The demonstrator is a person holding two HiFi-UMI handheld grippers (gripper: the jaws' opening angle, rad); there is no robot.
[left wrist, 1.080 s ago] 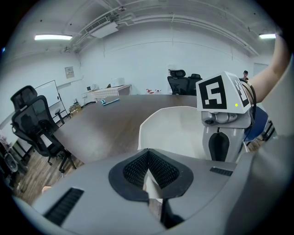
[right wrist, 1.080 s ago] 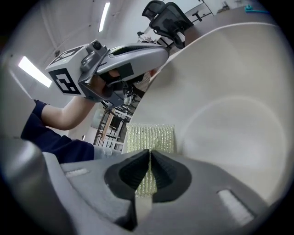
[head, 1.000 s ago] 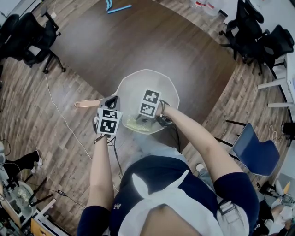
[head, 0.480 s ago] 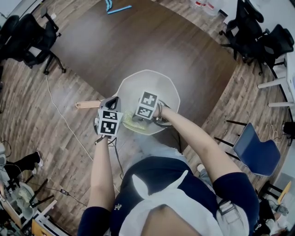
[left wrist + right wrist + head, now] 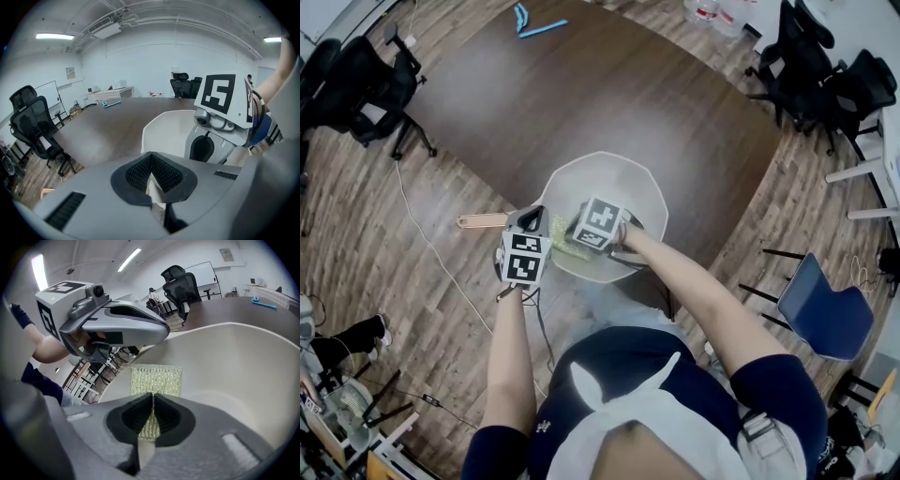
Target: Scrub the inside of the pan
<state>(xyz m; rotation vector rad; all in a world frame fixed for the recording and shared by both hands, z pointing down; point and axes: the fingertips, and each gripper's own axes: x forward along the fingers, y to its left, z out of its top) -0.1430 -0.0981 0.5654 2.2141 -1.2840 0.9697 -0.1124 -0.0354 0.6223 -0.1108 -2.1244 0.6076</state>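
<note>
A white pan (image 5: 623, 183) sits at the near edge of the dark table, its wooden handle (image 5: 483, 221) pointing left. My left gripper (image 5: 530, 223) is shut on the pan's rim where the handle joins; in the left gripper view its jaws (image 5: 151, 161) pinch a white edge of the pan (image 5: 164, 131). My right gripper (image 5: 572, 239) is inside the pan, shut on a yellow-green scrub pad (image 5: 155, 379). The pad lies flat against the pan's inner wall (image 5: 234, 357), close to the left gripper (image 5: 117, 324).
The dark brown table (image 5: 609, 84) stretches away behind the pan, with blue items (image 5: 539, 17) at its far end. Black office chairs (image 5: 366, 75) stand at the left and right (image 5: 825, 75). A blue chair (image 5: 825, 314) is near right. A cable (image 5: 431, 253) runs over the wood floor.
My right gripper has slid left across the pan with the scrub pad, toward the left gripper, and rolled a little. The left gripper has kept its hold.
</note>
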